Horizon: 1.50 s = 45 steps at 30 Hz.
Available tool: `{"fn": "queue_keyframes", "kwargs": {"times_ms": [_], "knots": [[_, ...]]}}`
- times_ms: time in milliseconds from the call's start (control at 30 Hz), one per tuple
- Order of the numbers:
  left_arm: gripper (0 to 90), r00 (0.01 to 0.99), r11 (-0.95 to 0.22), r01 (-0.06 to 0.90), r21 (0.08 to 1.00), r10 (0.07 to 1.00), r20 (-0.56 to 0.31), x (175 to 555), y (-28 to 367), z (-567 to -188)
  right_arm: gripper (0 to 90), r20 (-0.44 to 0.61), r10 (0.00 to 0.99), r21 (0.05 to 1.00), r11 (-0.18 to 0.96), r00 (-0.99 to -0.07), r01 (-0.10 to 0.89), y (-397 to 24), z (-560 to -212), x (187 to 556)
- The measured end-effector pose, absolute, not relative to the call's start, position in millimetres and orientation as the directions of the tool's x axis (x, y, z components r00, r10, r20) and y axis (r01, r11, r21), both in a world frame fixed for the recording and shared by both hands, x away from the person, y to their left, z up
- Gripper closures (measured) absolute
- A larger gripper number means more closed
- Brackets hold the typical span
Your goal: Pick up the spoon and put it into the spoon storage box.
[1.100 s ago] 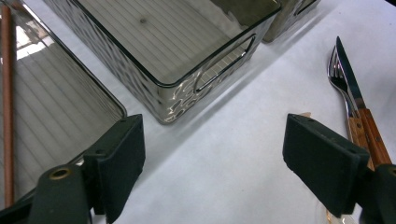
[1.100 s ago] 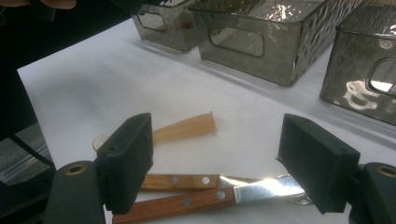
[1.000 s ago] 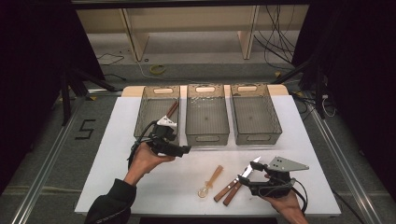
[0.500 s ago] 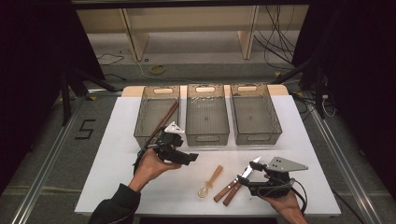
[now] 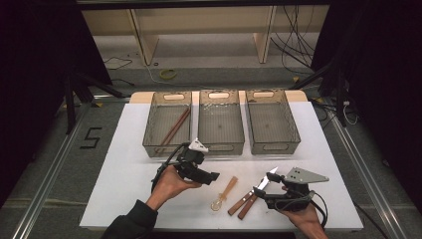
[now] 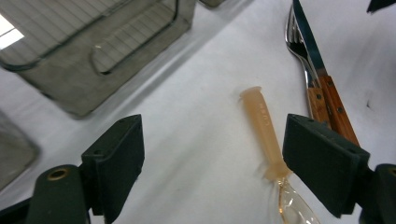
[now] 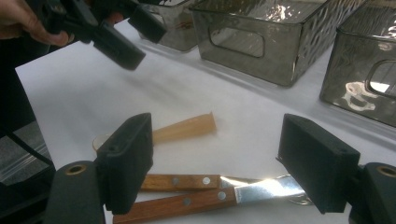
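Amber plastic spoon (image 5: pixel 225 193) lies flat on the white table (image 5: pixel 124 179), just left of a wooden-handled knife (image 5: pixel 254 194) and fork (image 7: pixel 187 181) lying side by side. Left gripper (image 5: pixel 211 176) hovers near the spoon's handle end, jaws wide apart, holding nothing. Right gripper (image 5: pixel 271 175) sits over the knife blade, jaws likewise apart and empty. Chopsticks (image 5: pixel 172 130) rest in the left bin (image 5: pixel 149 130).

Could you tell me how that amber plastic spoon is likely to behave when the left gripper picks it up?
The spoon looks like thin translucent plastic, so it is probably very light. Its handle appears flat and lies flat on the table, so it should not roll, though it may skid if nudged. The open left gripper should close gently, since thin plastic might flex.
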<state>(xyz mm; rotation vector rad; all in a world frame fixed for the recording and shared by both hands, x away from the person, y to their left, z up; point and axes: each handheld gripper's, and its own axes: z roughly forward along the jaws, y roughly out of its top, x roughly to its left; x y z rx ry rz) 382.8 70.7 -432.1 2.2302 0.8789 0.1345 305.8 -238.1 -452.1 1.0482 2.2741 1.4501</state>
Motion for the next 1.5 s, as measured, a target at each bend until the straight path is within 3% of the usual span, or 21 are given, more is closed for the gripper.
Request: {"fn": "queue_keyframes", "kwargs": {"times_ms": [433, 733, 1200, 1500], "knots": [[30.5, 0.795, -0.574, 0.546, 0.611, 0.585, -0.161, 371.2, 42.5, -452.8, 27.2, 0.143, 0.684, 0.867, 0.261, -0.715, 0.423, -234.6, -450.5, 303.3], [41.1, 0.822, -0.629, 0.509, 0.587, 0.558, -0.114, 366.7, 20.0, -464.0, 27.1, 0.137, 0.681, 0.865, 0.271, -0.719, 0.421, -233.0, -451.0, 303.0], [54.5, 0.841, -0.666, 0.496, 0.557, 0.529, -0.117, 366.8, 14.1, -474.9, 27.2, 0.139, 0.681, 0.865, 0.270, -0.719, 0.423, -233.4, -450.9, 302.7], [63.9, 0.864, -0.715, 0.429, 0.551, 0.503, -0.021, 360.6, 8.6, -477.0, 27.2, 0.137, 0.680, 0.864, 0.273, -0.720, 0.423, -233.0, -451.1, 302.8]]}}
